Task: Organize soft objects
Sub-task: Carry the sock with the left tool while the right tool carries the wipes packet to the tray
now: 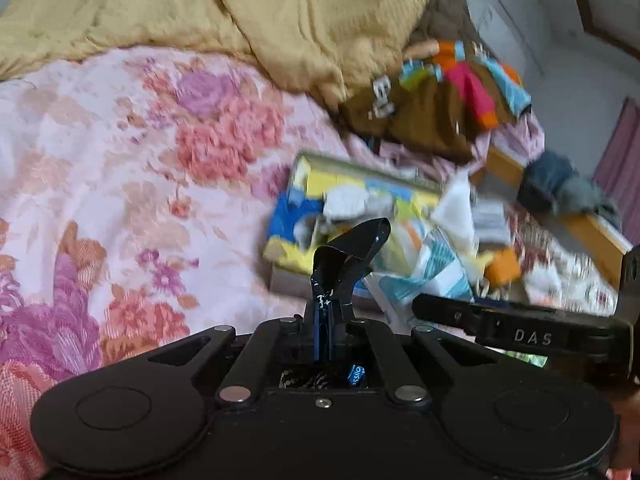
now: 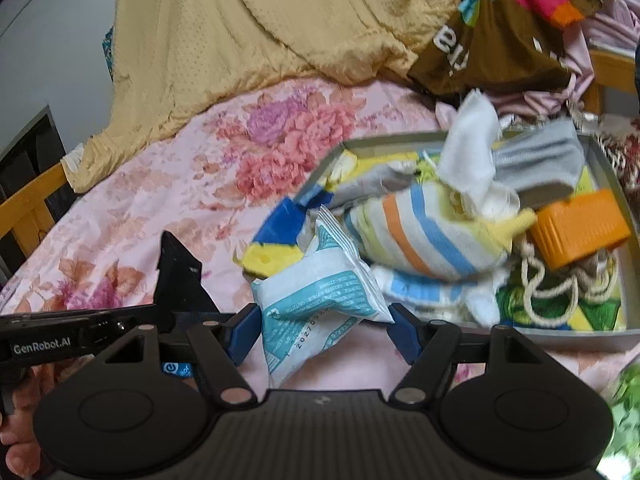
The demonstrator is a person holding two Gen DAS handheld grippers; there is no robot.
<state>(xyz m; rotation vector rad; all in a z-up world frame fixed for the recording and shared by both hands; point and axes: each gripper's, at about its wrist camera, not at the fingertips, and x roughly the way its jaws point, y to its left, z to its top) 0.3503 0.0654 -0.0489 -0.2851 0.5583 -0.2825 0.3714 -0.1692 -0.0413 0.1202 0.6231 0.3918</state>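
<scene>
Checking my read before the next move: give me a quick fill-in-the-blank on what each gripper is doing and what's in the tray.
1. The right gripper holds a white and teal ____.
2. The left gripper is ____, holding nothing.
3. The orange block lies in the grey ____.
4. The striped sock lies ____ the tray.

Missing: packet; shut; tray; inside

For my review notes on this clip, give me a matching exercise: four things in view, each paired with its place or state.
Things:
1. white-and-teal packet
2. orange block
3. left gripper
4. yellow quilt

Places or states:
A. in the grey tray, at its right side
B. shut, holding nothing
C. between the right gripper's blue pads
D. heaped at the far end of the floral bedspread

Pairs: 1-C, 2-A, 3-B, 4-D
</scene>
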